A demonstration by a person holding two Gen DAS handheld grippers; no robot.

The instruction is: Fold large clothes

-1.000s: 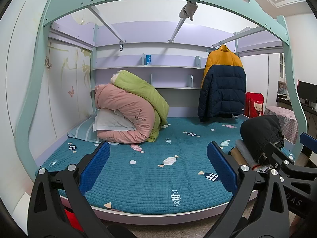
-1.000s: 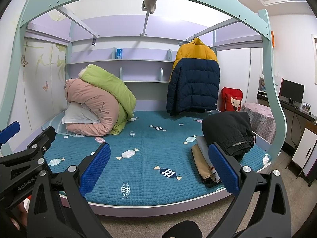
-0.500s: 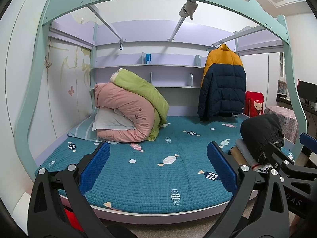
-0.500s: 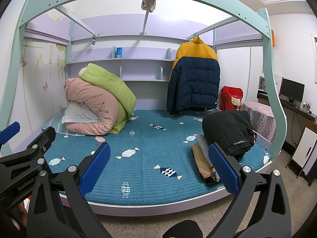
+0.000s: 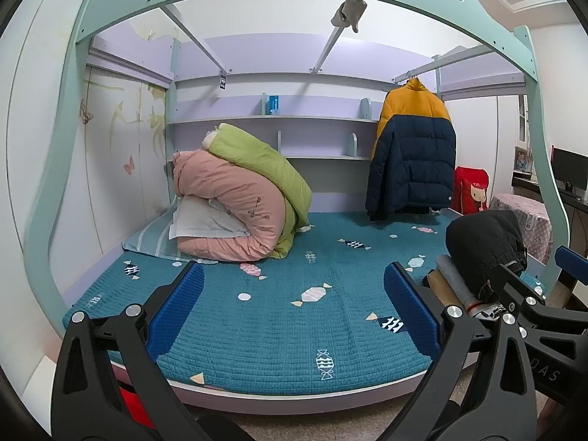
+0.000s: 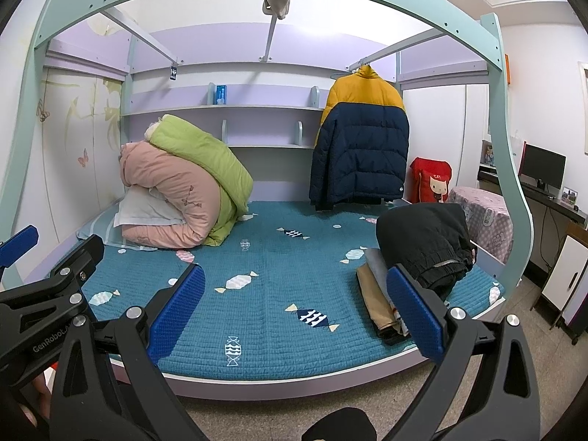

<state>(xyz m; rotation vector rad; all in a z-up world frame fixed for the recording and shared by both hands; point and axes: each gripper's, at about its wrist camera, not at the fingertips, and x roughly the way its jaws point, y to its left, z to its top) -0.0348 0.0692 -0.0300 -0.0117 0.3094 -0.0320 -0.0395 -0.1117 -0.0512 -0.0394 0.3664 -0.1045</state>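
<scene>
With both tongs held off the foot of the bed, we see the left tongs [image 5: 292, 308] spread wide, gripping nothing; right tongs [image 6: 294, 308] the same. Next out, the teal quilted mattress [image 6: 264, 294] lies bare in the middle. On its right edge sits the clothes stack [image 6: 382, 301], tan and grey folded pieces, with a black garment [image 6: 426, 239] heaped on top. Far left, rolled pink and green duvets [image 5: 239, 202]. At the back, a yellow-navy puffer jacket [image 6: 362, 147] hangs from the rail.
</scene>
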